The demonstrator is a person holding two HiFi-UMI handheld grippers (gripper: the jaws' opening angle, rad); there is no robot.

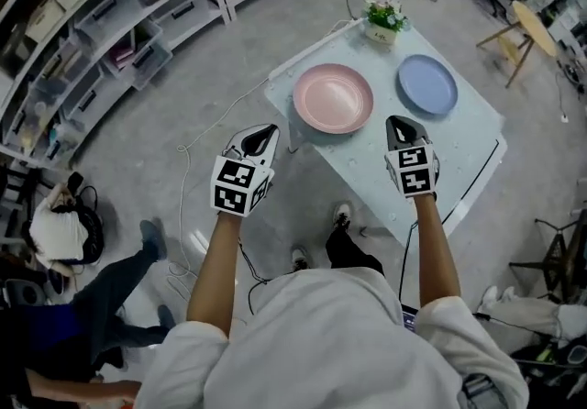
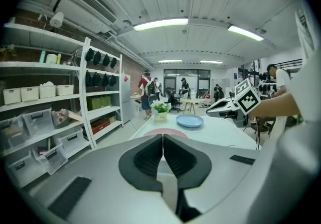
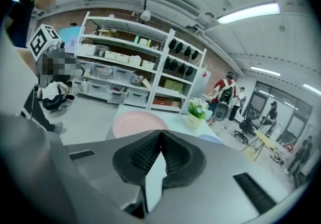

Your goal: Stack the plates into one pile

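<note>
A pink plate (image 1: 333,97) and a blue plate (image 1: 427,84) lie side by side on the pale table (image 1: 459,146), the pink one to the left. My left gripper (image 1: 261,134) hovers off the table's near left corner, shut and empty. My right gripper (image 1: 402,127) hangs over the table just in front of the two plates, shut with nothing in it. In the left gripper view the blue plate (image 2: 189,121) and the pink plate (image 2: 163,131) show beyond the closed jaws. The right gripper view shows the pink plate (image 3: 134,123) ahead and a sliver of the blue plate (image 3: 210,139).
A small potted plant (image 1: 383,18) stands at the table's far edge. White shelving with bins (image 1: 110,13) runs along the left. A cable (image 1: 197,146) trails over the floor by the table. A wooden stool (image 1: 523,31) stands at the far right.
</note>
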